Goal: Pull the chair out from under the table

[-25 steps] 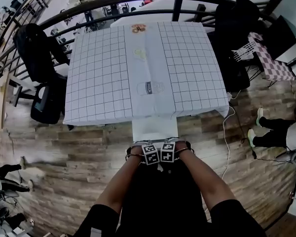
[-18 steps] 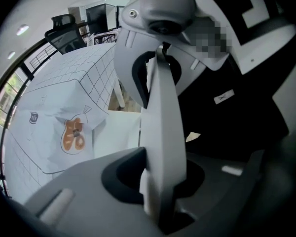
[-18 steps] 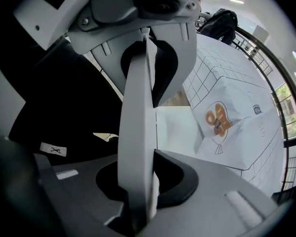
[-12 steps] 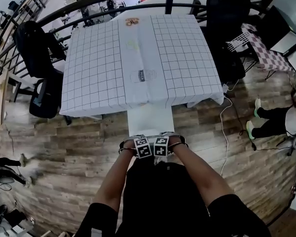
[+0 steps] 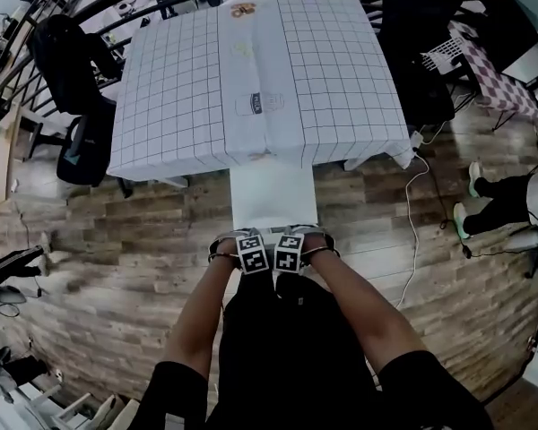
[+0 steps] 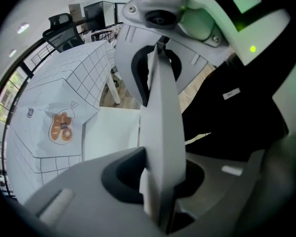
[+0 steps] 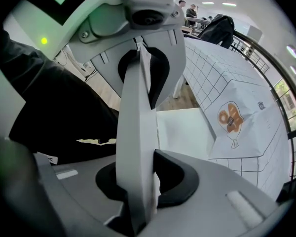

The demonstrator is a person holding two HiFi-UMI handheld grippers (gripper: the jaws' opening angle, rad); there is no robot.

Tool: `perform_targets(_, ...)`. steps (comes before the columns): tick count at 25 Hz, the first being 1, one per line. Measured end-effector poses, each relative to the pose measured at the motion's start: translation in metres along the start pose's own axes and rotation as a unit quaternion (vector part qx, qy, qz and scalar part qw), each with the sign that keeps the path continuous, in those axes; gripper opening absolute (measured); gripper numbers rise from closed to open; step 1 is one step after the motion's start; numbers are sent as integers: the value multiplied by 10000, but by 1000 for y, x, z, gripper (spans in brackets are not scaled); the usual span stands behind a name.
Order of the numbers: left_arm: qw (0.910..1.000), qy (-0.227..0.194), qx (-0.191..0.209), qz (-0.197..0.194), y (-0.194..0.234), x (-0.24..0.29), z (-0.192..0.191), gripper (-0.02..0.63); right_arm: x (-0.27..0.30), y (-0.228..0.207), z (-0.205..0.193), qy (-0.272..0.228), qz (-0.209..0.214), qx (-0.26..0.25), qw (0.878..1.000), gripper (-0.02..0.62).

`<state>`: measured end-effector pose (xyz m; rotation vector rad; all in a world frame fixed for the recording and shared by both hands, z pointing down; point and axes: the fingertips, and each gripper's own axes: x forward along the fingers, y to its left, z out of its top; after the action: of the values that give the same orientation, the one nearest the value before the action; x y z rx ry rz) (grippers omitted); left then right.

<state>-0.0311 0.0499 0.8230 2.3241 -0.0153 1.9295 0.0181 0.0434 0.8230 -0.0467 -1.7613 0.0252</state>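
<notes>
Left hand-held gripper (image 5: 249,245) and right hand-held gripper (image 5: 291,243) both clamp the chair's (image 5: 273,195) thin backrest (image 6: 160,132), lower centre. Uneven pulling could twist that narrow edge free.

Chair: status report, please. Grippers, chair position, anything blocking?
Left gripper, right gripper both clamped on chair backrest. Seat partly out from under table. White floor cable lies right of it, clear.

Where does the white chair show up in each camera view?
Head view: chair low centre, seat sticking out from under the tablecloth.
Left gripper view: chair back upright at centre, seat left of it.
Right gripper view: chair back upright at centre, seat right of it.
Shared landmark: the gridded tablecloth.
</notes>
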Motion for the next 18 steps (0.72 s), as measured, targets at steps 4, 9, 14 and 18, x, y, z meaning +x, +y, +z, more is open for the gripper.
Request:
perform_targets(4, 9999, -47, -141, 49, -21, 1, 1, 88, -1, 19, -3, 10, -17, -168, 9999, 80)
perform_targets(9, 9999, -60, -133, -23, -55, 4, 0, 89, 1, 52, -5, -13, 38, -329, 9995, 80)
perform_targets(14, 9987, -253, -435, 53, -78, 3, -1, 92, 1, 77, -5, 118, 139, -416, 9990, 81)
perform_targets(18, 9988, -303, -371, 124, -107, -4, -24, 92, 1, 109, 17, 204, 146, -354, 9991, 81)
